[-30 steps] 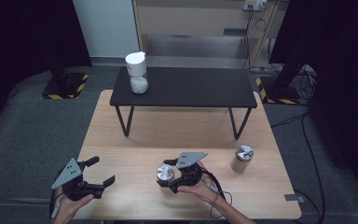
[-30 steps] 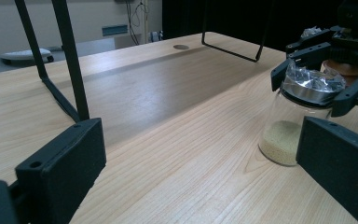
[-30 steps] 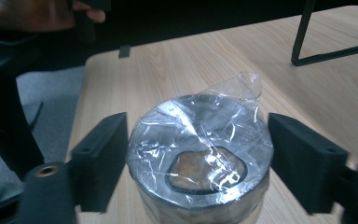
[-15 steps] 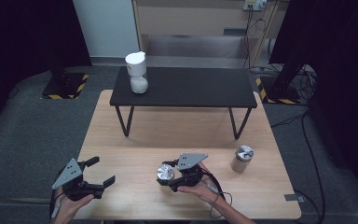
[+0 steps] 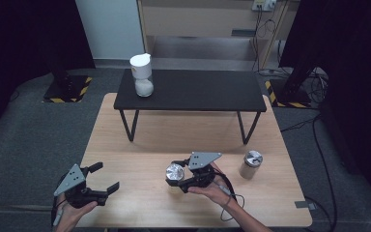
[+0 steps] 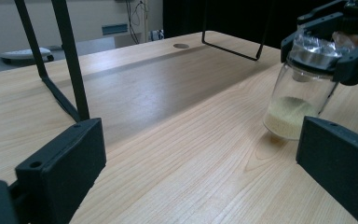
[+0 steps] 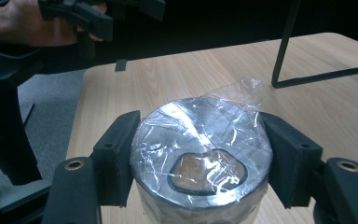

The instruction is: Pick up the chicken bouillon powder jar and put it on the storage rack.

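Powder inside claw-gripped jar [image 6: 294,108]

Jar [image 5: 175,175] lower centre on tabletop [image 5: 140,154], second jar [image 5: 250,164] to its right, white container [image 5: 142,75] upper left on black bench [image 5: 198,89]

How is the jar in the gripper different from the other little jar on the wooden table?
The held jar sits clamped at its lid between the right hand-held gripper jaws; the other jar stands free, farther right. In the right gripper view, crinkled clear plastic covers the held jar's lid. Both are small jars with silvery lids on the wooden table.
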Action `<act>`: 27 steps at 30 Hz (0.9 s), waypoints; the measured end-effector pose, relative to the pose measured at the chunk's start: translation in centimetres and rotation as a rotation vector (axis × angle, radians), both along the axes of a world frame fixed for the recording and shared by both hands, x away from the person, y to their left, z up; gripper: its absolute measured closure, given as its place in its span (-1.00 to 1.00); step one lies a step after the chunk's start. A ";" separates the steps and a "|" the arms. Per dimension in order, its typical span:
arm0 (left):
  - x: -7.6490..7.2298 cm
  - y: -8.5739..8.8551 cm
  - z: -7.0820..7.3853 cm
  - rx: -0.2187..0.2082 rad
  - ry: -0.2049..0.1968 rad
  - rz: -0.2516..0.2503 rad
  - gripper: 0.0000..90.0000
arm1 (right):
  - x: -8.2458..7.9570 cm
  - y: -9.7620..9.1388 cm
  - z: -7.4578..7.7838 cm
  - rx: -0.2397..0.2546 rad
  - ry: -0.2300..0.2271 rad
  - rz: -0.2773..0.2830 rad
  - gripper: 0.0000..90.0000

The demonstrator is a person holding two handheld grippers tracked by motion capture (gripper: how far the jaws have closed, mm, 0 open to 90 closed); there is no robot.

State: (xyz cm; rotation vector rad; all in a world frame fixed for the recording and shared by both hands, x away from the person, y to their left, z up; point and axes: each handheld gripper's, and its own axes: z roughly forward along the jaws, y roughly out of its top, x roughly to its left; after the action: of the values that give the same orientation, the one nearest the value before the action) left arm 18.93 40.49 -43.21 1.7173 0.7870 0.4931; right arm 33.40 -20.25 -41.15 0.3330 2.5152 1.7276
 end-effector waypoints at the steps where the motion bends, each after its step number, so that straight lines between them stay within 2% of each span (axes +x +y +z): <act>1: 0.0 0.0 0.0 0.000 0.000 0.000 -0.99 | 0.1 -0.1 0.2 0.000 0.001 -0.002 -0.22; 12: 0.0 0.0 0.0 0.002 -0.001 -0.001 -0.99 | 1.0 -0.8 2.8 -0.009 0.014 0.010 -0.22; 27: 0.0 0.0 0.0 0.004 0.000 -0.002 -0.99 | 2.4 -1.6 8.5 -0.011 0.026 -0.010 -0.22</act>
State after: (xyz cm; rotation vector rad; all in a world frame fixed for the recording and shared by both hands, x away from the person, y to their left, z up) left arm 18.93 40.47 -43.16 1.7218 0.7845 0.4943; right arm 35.77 -21.89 -32.64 0.3694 2.5358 1.7156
